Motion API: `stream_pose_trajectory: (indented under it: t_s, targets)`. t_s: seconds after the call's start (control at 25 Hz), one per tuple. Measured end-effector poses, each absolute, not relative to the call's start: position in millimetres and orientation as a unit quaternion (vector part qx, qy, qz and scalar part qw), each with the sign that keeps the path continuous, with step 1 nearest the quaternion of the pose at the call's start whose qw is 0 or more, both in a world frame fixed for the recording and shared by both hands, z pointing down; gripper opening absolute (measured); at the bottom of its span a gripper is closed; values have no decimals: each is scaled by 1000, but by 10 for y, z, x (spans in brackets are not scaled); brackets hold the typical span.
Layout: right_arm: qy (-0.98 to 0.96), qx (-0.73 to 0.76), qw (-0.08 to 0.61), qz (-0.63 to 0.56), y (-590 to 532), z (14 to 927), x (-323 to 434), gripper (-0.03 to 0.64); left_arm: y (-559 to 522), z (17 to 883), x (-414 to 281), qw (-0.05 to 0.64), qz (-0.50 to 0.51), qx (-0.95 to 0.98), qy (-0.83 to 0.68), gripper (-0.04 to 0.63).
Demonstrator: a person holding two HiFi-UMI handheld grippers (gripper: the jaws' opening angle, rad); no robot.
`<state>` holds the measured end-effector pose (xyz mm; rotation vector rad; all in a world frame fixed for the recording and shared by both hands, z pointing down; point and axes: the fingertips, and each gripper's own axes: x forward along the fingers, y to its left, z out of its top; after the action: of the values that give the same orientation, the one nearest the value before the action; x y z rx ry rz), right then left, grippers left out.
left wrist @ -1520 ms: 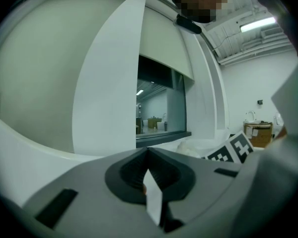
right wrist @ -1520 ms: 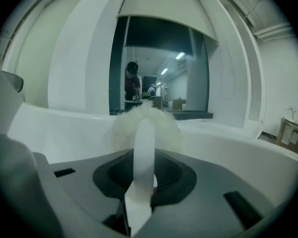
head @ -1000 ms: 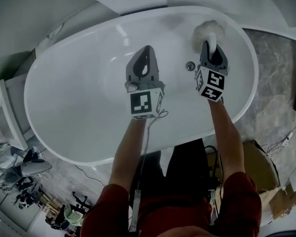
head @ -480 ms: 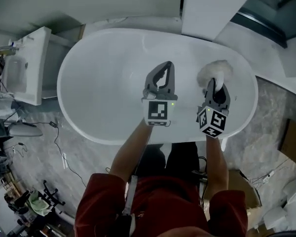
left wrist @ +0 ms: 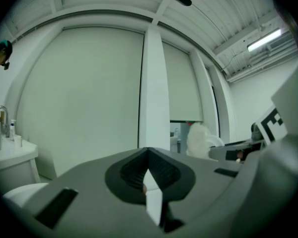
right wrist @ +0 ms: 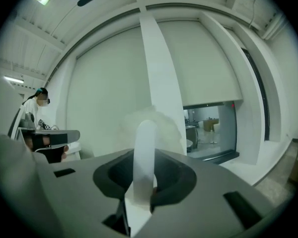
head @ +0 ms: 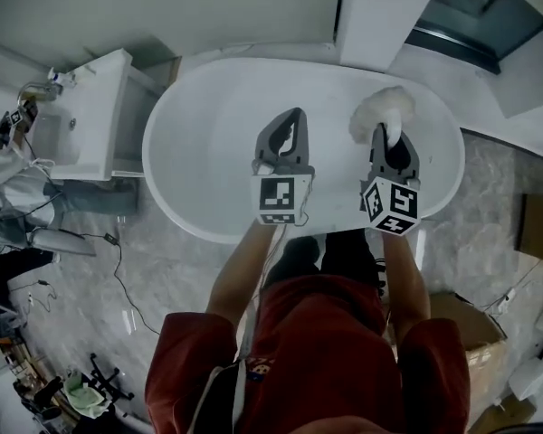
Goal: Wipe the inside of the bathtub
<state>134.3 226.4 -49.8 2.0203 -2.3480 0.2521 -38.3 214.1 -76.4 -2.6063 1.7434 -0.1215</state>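
Red fabric of the person's shirt (head: 317,351) fills the near foreground of the head view, with both bare forearms reaching forward over the white oval freestanding bathtub (head: 208,152). The left gripper (head: 291,117), grey plastic with a marker cube, has its jaws clenched on nothing; its own view shows the pads meeting edge to edge. The right gripper (head: 386,132) has its jaws clamped on the white handle of a fluffy white duster (head: 383,108), whose head rises beyond the jaws. Both gripper views look level at a pale wall and a white pillar (head: 380,12), not down into the basin, so the duster appears to be held above the tub and clear of its surface. No wiping contact is under way. The tub interior looks evenly white, and which parts have been wiped cannot be judged; lowering the duster onto the inner wall remains to be done. Nothing lies inside the tub. A white washbasin cabinet (head: 86,120) stands beside its left end, cables (head: 118,274) trail across the grey marbled floor, and a cardboard box (head: 475,333) sits to the right.
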Motion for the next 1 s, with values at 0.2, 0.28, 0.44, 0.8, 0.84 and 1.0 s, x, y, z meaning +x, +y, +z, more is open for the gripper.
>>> stream_pose_trajectory:
  t_s: [0.2, 0.28, 0.44, 0.8, 0.84, 1.0]
  targets:
    - [-753, 656, 9, 52, 2628, -1042, 1432, 91, 2463, -1079, -415, 8, -31, -838, 545, 15]
    - [-754, 654, 7, 51, 2700, -1194, 1447, 91, 2496, -1188, -421, 3, -20, -834, 552, 17]
    - [-765, 643, -6, 48, 2808, -1426, 1485, 91, 2590, -1488, -371, 8, -4, -826, 564, 17]
    - [-793, 608, -24, 12, 2922, -1779, 1675, 91, 2905, -1830, -253, 34, 23, -805, 592, 15]
    - [-795, 606, -21, 8, 2932, -1776, 1702, 91, 2923, -1811, -201, 35, 22, -806, 591, 15]
    - [-798, 602, -18, -6, 2901, -1786, 1787, 91, 2886, -1814, 13, 47, 22, -812, 581, 15]
